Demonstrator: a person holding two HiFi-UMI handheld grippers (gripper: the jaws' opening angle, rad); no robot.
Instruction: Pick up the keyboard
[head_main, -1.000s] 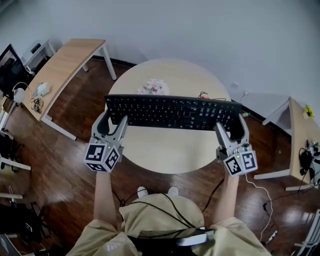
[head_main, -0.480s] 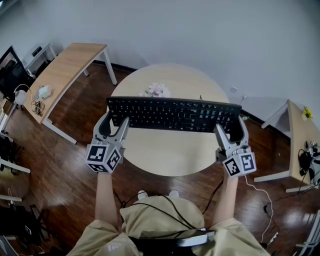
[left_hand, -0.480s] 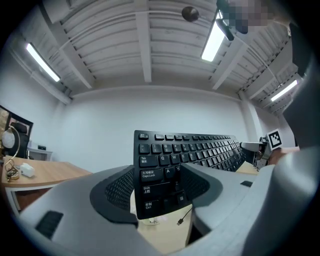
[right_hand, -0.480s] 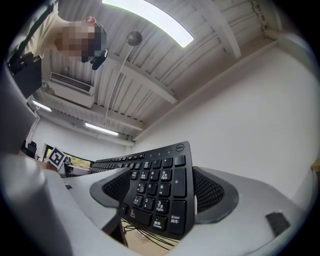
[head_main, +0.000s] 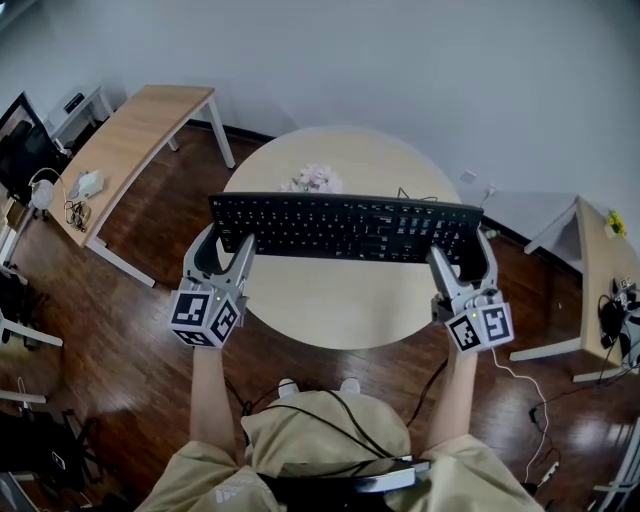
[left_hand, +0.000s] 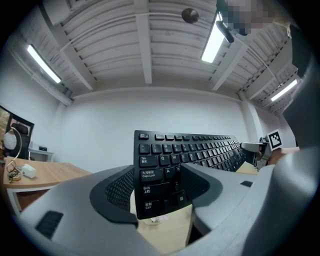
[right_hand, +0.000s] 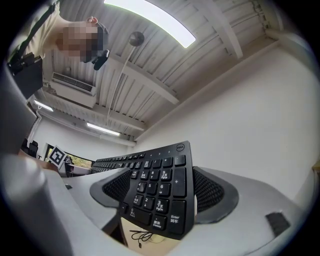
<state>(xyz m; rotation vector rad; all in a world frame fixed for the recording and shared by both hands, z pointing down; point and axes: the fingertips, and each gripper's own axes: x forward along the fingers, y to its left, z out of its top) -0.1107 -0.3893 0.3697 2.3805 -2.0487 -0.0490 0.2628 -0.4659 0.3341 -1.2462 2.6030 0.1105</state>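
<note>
Keyboard (head_main: 345, 226): lifted above the table (head_main: 330, 310).
Left gripper (head_main: 225, 245): clamped on its 9 o'clock end.
Right gripper (head_main: 463, 257): clamped on its 3 o'clock end.

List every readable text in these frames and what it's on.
"Caps Lock", "Ctrl", "Q", "W", "A": keyboard, left-end keys.
"Enter", "Delete", "PgDn", "1" to "9": numpad.
"DELL": logo above numpad.
Other key legends: too small or blurred.
No words on the marker cubes, only square codes.
</note>
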